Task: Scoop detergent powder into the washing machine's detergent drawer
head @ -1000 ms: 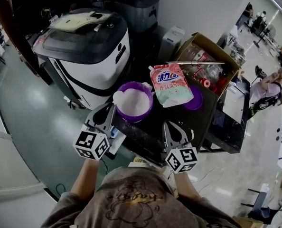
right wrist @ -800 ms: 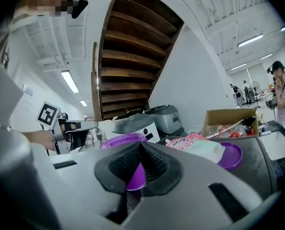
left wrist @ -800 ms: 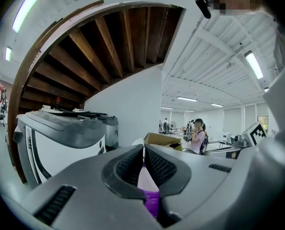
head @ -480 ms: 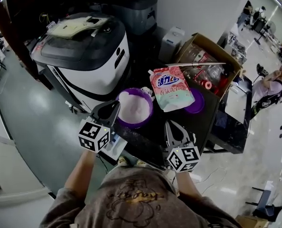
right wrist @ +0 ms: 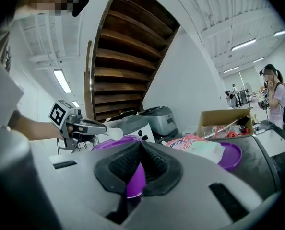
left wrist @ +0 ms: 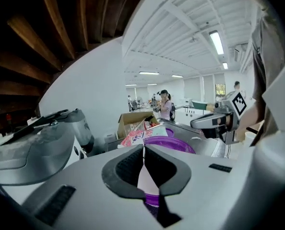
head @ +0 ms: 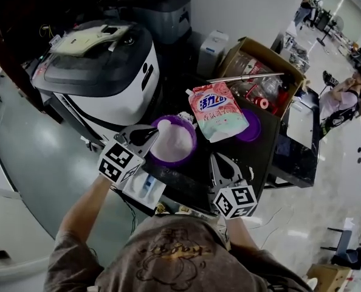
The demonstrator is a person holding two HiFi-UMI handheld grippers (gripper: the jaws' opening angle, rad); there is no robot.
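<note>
The left tongs are clamping a white scoop over the 9 o'clock rim of the purple powder bowl, the jaws hiding its handle. The right tongs are hovering closed and empty at the bowl's 4 o'clock.

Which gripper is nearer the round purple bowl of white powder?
Left. The left gripper holds a white scoop over the purple bowl at its left rim; the right gripper sits apart, off its right side.
</note>
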